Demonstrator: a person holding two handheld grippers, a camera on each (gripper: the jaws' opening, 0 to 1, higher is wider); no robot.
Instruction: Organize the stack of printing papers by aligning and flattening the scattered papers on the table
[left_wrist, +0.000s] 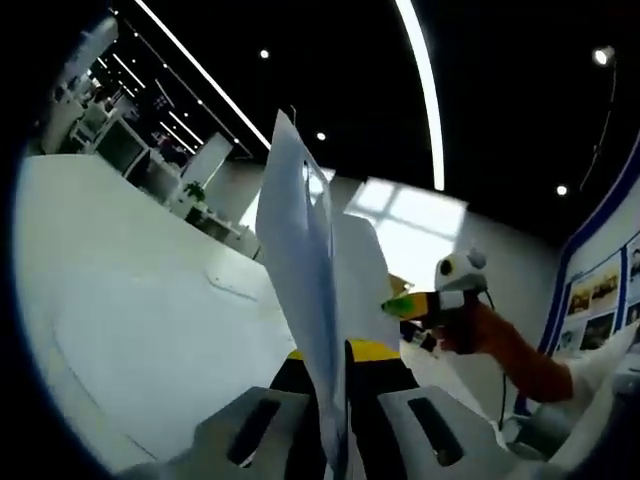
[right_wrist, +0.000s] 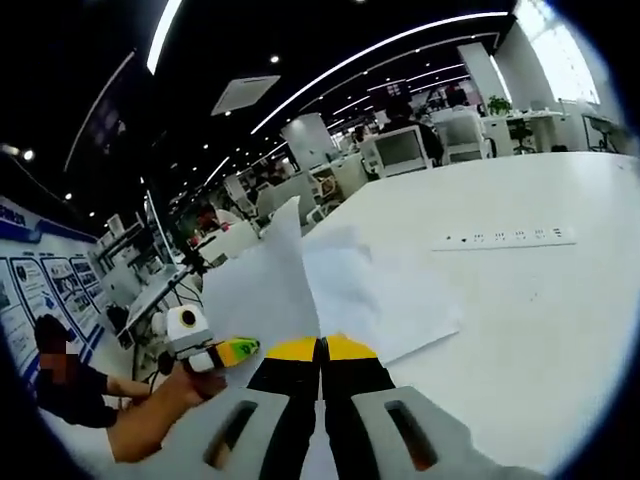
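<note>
A thin stack of white printing papers (left_wrist: 300, 250) is lifted off the table and stands almost edge-on in the left gripper view. My left gripper (left_wrist: 336, 352) is shut on its lower edge, yellow jaw tips on either side. In the right gripper view the same lifted papers (right_wrist: 262, 290) rise to the left, and my right gripper (right_wrist: 322, 346) is shut on their bottom edge. More white sheets (right_wrist: 395, 300) lie overlapping and askew on the table behind. Each gripper shows in the other's view, hand-held, at the paper's side: right gripper (left_wrist: 425, 305), left gripper (right_wrist: 222, 352).
The white table (right_wrist: 560, 330) spreads wide to the right, with a white power strip (right_wrist: 510, 238) lying on it. A flat sheet (left_wrist: 140, 345) lies on the table (left_wrist: 90, 230). A person's hand (right_wrist: 150, 415) holds the left gripper. Desks, monitors and chairs stand far behind.
</note>
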